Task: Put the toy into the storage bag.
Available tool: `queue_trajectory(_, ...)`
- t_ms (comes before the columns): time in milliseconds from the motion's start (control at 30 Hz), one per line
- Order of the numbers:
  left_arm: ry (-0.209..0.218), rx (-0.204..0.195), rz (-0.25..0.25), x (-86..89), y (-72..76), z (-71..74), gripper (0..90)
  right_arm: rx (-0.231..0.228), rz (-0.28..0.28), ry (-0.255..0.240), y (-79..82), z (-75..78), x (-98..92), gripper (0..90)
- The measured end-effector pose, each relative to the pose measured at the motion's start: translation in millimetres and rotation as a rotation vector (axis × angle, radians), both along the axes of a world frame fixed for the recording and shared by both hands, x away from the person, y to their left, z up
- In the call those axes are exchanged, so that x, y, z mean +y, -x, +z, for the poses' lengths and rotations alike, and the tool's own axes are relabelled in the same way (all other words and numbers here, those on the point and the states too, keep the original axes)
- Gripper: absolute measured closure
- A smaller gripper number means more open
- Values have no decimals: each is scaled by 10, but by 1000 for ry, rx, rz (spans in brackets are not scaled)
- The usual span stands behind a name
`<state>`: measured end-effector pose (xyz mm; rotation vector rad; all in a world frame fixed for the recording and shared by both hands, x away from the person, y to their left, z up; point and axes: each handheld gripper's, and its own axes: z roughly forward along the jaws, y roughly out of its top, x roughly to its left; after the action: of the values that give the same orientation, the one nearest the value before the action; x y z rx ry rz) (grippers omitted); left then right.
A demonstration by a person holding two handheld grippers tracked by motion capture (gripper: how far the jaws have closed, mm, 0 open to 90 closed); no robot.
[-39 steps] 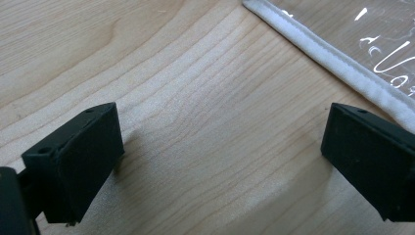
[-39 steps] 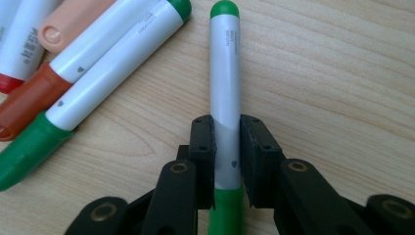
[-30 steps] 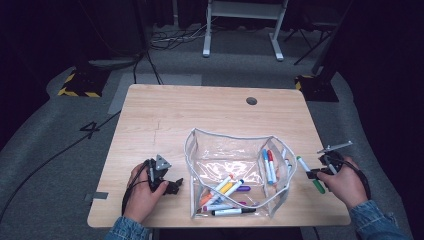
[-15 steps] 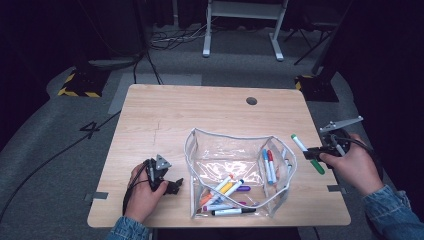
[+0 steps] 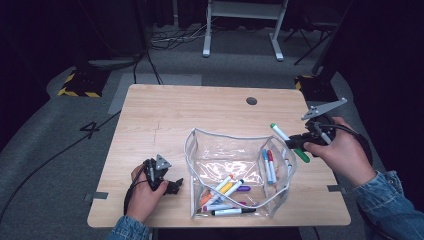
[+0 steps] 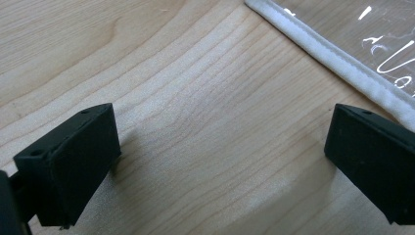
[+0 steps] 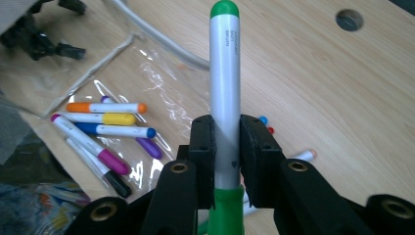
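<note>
Wooden desk [image 5: 200,115], high view: right gripper [image 5: 296,142] now lifted off the right edge, clamping green marker [image 5: 289,142] above clear pouch [image 5: 239,175]; drop-in likely next. Left gripper view: jaws wide on bare wood beside pouch seam [image 6: 333,58]. Right gripper view: marker [image 7: 225,93] pinched mid-barrel.

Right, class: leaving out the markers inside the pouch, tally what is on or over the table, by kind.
Grippers: 2 (left gripper, right gripper)
Clear pouch: 1
Green marker, held in the right gripper: 1
Total: 4
</note>
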<state>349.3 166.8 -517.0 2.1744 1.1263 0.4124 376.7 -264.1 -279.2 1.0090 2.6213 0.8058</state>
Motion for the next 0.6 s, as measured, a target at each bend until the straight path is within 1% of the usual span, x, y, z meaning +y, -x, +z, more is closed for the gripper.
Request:
queue_trajectory(100,3,5,1,-2,4,-1,3,3,42,14,36,41,167,771)
queue_trajectory(167,1,3,1,-1,3,0,3,-2,80,23,48,48,275,771)
queue_trajectory(267,2,3,0,-1,2,0,3,13,129,39,73,38,448,771)
queue_trajectory(433,1,3,0,-1,2,1,3,44,215,64,109,-31,728,771)
queue_trajectory(600,1,3,0,-1,2,1,3,70,275,100,125,-144,959,771)
